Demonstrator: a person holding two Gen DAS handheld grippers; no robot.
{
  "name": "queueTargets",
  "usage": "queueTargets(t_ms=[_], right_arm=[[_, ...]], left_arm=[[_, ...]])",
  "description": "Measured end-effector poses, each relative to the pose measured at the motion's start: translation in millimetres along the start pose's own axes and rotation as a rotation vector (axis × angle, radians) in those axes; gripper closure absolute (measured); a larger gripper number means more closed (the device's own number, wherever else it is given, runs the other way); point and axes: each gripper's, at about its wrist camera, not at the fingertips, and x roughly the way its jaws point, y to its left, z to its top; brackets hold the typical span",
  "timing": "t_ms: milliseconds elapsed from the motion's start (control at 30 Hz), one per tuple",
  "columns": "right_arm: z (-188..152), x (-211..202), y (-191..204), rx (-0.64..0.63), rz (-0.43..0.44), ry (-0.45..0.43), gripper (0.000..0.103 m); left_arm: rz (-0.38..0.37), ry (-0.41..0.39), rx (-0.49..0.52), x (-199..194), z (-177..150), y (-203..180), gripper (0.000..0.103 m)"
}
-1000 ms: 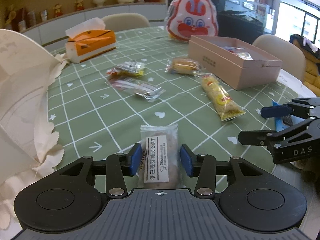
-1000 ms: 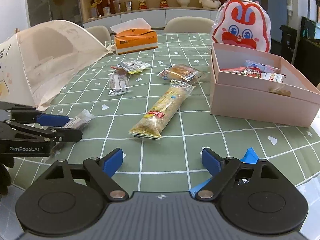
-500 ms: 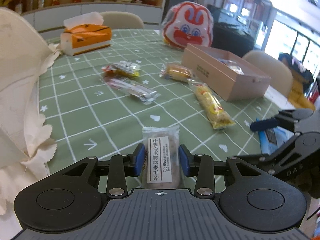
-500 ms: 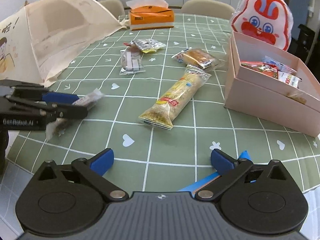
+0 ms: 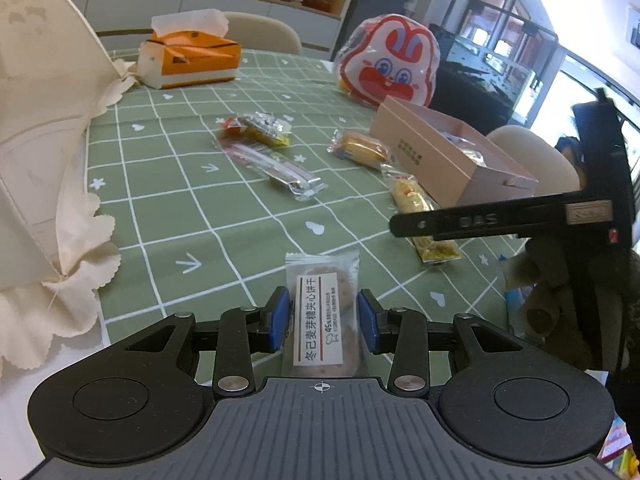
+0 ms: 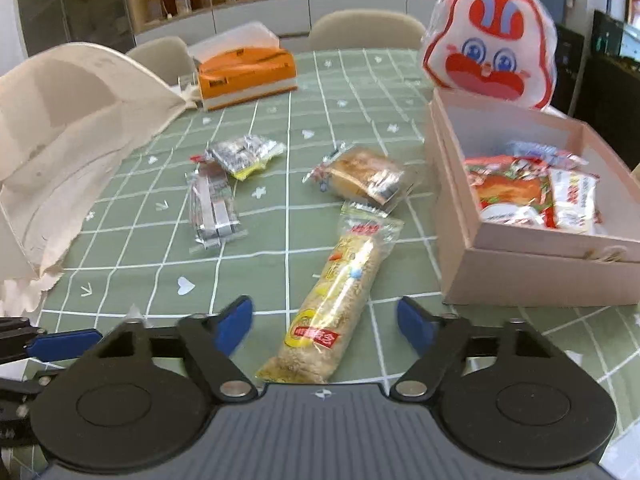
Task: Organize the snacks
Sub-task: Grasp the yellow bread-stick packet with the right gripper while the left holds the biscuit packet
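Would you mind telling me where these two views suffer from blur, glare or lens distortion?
Left wrist view: the windows at upper right are blown out to white, and the fisheye bends the tablecloth grid; the biscuit packet label stays sharp. Right wrist view: motion blur smears one of the blue fingers and softens the tissue box; the pink box bows at the edge.
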Motion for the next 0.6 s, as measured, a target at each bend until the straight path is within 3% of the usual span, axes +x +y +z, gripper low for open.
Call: queueTargets(t_ms=[100, 200, 600], right_arm=[[-3, -7, 4, -0.018, 0.016, 0.001, 0.063], [-13, -19, 5, -0.038, 0.057, 0.02, 0.069], [-47, -53, 5, -0.102, 0.098, 0.038, 0.07]], left_arm=[[0.002, -0.002, 0.007, 0, -1, -1, 0.06], [0.002, -0.003, 0.008, 0, -1, -1, 0.06], [-0.016, 0.003, 0.025, 0, -3, -8, 0.06]])
